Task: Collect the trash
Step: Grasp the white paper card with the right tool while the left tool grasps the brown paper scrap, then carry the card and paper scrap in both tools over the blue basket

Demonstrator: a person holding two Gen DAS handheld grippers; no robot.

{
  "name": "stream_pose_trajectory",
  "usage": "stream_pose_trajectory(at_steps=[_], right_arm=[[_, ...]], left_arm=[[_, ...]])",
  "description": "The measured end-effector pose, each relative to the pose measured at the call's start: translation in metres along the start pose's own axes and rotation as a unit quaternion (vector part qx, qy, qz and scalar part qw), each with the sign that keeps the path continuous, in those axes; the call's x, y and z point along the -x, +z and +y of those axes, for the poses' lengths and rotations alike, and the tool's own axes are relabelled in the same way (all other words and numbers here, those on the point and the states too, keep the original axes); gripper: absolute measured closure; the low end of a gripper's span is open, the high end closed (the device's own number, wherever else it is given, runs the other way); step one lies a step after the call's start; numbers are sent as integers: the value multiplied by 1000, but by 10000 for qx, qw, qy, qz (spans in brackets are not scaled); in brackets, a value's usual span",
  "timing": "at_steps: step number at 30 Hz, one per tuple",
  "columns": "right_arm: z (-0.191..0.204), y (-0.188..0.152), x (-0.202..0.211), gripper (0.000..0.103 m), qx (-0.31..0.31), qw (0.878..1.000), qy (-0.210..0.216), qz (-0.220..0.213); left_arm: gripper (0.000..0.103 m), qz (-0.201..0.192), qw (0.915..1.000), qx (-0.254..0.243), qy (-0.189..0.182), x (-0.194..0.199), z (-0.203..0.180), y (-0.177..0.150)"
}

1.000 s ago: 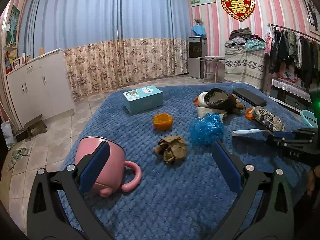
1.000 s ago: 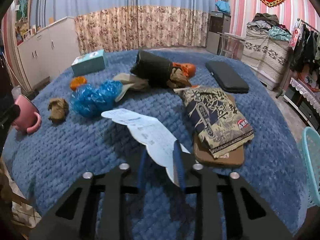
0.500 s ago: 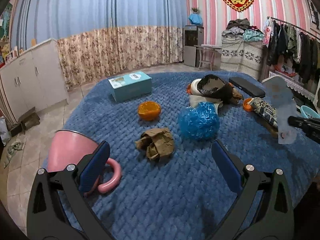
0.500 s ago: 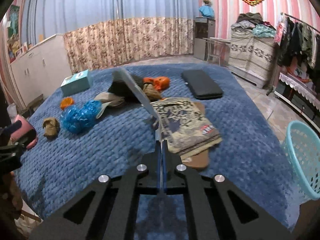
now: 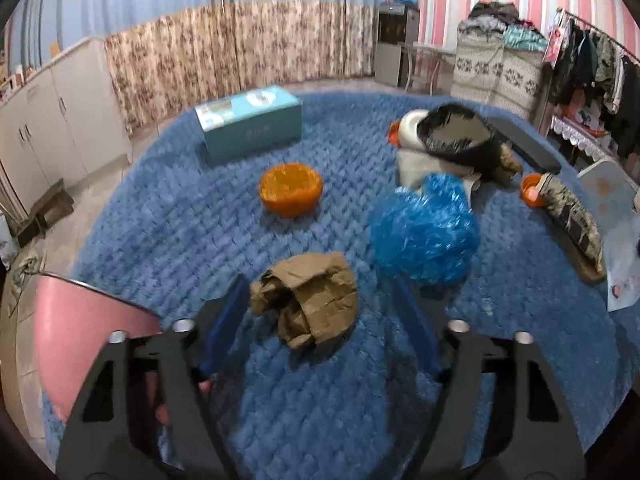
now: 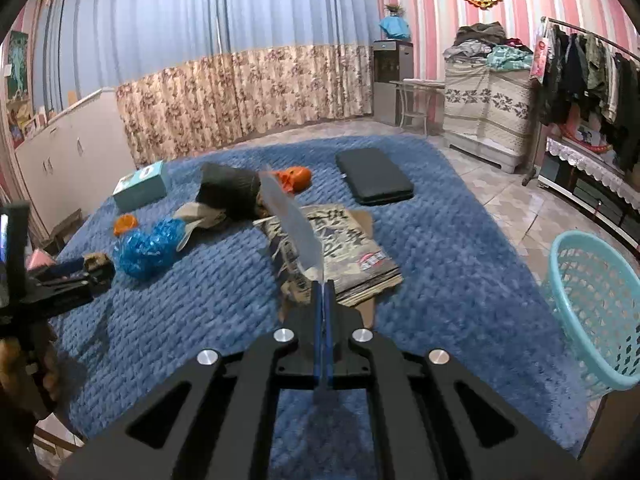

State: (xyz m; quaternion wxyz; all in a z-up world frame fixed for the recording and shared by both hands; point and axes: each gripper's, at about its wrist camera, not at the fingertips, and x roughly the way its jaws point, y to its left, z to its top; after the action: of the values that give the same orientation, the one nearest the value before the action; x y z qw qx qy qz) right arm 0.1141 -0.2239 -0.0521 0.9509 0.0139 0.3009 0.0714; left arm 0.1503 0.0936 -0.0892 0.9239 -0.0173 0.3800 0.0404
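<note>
My left gripper (image 5: 318, 296) is open, its blue fingers on either side of a crumpled brown paper wad (image 5: 310, 300) on the blue blanket (image 5: 180, 216). A crumpled blue plastic bag (image 5: 426, 232) and an orange peel (image 5: 291, 189) lie just beyond. My right gripper (image 6: 323, 286) is shut on a white paper sheet (image 6: 292, 226), held edge-on above the blanket. The sheet also shows at the right edge of the left wrist view (image 5: 618, 232). A teal laundry basket (image 6: 596, 308) stands on the floor to the right.
A pink mug (image 5: 80, 340) sits at my left finger. A teal tissue box (image 5: 250, 122), a black bag pile (image 5: 452, 140), a printed packet on cardboard (image 6: 340, 252) and a black flat case (image 6: 374, 176) lie on the blanket. Tiled floor surrounds it.
My left gripper moved forward and down around the brown paper wad, its fingers narrowing. My right gripper lifted the paper sheet and swung right, bringing the teal basket closer.
</note>
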Motion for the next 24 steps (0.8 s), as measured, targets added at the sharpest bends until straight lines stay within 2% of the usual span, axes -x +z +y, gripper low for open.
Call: stream_pose_trajectory(at_steps=[1,5,7,10,12,13,14,15,19,22,24], right_arm=[[-3,1,1,102,-35,10000,-14,-21],[-14,-1,4,102,-152,9999,6,-20],[-20,-3,1,102,-263,9995,158,108],[-23,-7,-2,100,-292,9993,148,174],[-26,-10,-8,94,-304,9989,162,320],[-27,-12,-12,66,-343,9986,141,389],[-28,-14,-13,27,-382,9983,114,422],[-27,-15,-14,21,-422,9982,57,412],[-17,-15,-24,21,-247,9982,-25,551],[-13,-19,-43,22,-310,9959,18,848],[-12,-24,-54,36,-367,9939,25,1037]], left_arm=[[48,52,10000,3,29,-2,0,-1],[57,45,10000,-8,24,0,0,-2],[58,-10,10000,-42,54,3,-2,-3],[58,-131,9998,-80,84,12,-5,-3],[58,-261,9996,-68,40,22,-6,-1],[58,-300,9995,-64,25,25,-6,0],[58,-366,9993,-43,29,31,-6,1],[58,-392,9992,-29,27,34,-5,2],[58,-488,9988,-14,-43,45,-6,4],[58,-543,9985,-110,-39,49,-11,6],[58,-564,9983,-133,-66,51,-14,5]])
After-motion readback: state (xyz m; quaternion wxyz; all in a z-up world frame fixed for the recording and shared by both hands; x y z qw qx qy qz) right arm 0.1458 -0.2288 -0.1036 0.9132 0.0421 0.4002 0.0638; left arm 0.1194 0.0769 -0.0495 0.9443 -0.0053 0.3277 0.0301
